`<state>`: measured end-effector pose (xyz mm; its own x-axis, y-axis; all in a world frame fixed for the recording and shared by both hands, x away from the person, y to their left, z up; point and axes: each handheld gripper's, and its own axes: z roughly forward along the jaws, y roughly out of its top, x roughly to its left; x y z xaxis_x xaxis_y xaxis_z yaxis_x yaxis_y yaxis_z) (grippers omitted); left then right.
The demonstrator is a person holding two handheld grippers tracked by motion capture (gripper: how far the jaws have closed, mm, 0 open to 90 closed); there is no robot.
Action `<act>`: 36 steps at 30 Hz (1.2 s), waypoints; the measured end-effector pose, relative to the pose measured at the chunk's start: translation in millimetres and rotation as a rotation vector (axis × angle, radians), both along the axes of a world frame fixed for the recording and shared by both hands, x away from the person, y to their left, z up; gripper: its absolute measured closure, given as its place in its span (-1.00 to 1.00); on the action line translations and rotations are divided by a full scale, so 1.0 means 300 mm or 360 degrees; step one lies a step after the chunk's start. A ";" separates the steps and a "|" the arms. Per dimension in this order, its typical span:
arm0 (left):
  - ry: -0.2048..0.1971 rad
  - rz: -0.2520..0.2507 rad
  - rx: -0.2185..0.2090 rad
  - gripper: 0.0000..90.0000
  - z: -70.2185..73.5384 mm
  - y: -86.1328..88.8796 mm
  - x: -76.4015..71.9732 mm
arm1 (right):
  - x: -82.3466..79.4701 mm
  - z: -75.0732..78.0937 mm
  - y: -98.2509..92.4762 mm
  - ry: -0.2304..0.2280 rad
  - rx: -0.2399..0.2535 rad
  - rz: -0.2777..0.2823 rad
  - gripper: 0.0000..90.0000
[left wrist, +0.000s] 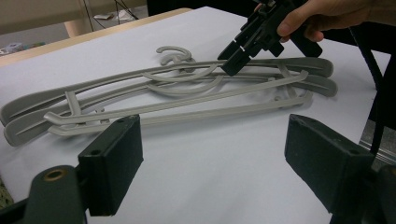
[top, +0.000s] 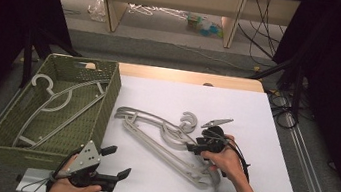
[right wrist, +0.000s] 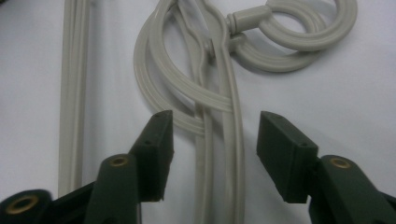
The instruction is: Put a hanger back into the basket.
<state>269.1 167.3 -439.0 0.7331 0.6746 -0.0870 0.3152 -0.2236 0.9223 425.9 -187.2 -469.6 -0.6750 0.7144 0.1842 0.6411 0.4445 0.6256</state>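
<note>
Two grey plastic hangers (top: 163, 135) lie stacked on the white table sheet, hooks toward the far side. My right gripper (top: 195, 146) is down over their middle, close to the hooks. In the right gripper view its jaws (right wrist: 215, 135) straddle the hanger arms (right wrist: 232, 140) with a gap on each side, so it is open. Seen from the left gripper view, the right gripper (left wrist: 232, 63) tips down onto the hangers (left wrist: 177, 100). My left gripper (top: 119, 162) hovers open near the table's front left with nothing between its jaws (left wrist: 212, 135). Another grey hanger (top: 56, 105) lies in the green basket.
The green woven basket (top: 112, 98) stands along the table's left side, right beside my left hand. A small silvery clip-like tool (top: 218, 122) lies just beyond the hangers. The white sheet (top: 263, 139) stretches bare to the right. Cables trail on the floor at right.
</note>
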 end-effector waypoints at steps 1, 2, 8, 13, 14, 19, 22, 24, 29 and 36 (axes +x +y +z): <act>0.0000 0.0001 0.0000 -0.57 0.000 0.000 0.001 | 0.005 -0.005 0.000 0.0008 0.0008 0.0012 0.15; 0.0001 -0.0001 0.0000 -0.57 0.000 0.000 0.002 | 0.008 -0.007 0.001 0.0044 -0.0001 0.0008 0.17; 0.0007 -0.0004 0.0019 -0.57 0.001 0.000 -0.001 | 0.022 -0.020 -0.007 0.0164 0.0012 0.0031 0.42; 0.0017 -0.0001 0.0011 -0.57 0.001 0.000 -0.001 | 0.036 -0.025 -0.024 0.0191 0.0049 0.0037 0.61; 0.0012 -0.0008 0.0019 -0.57 0.001 0.001 0.000 | 0.035 -0.024 -0.024 0.0187 0.0066 0.0040 0.69; 0.0016 -0.0005 0.0011 -0.57 0.001 0.001 -0.001 | 0.026 -0.006 -0.015 0.0189 0.0034 0.0077 0.78; 0.0008 -0.0015 0.0010 -0.57 0.000 0.004 0.002 | 0.023 0.013 -0.010 0.0128 0.0003 0.0094 0.79; 0.0012 -0.0012 0.0000 -0.57 0.000 0.005 0.002 | 0.015 0.034 -0.008 0.0091 0.0011 0.0094 0.79; 0.0018 0.0002 0.0007 -0.57 0.004 0.010 0.003 | 0.005 0.072 -0.011 0.0005 0.0031 0.0127 0.81; 0.0021 0.0009 0.0003 -0.57 0.003 0.014 0.004 | -0.020 0.143 -0.011 -0.0082 0.0070 0.0192 0.82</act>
<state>270.3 171.6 -438.1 0.7281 0.6788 -0.0955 0.3288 -0.2236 0.9175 419.9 -190.6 -426.6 -0.7651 0.6193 0.1763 0.5510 0.4880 0.6770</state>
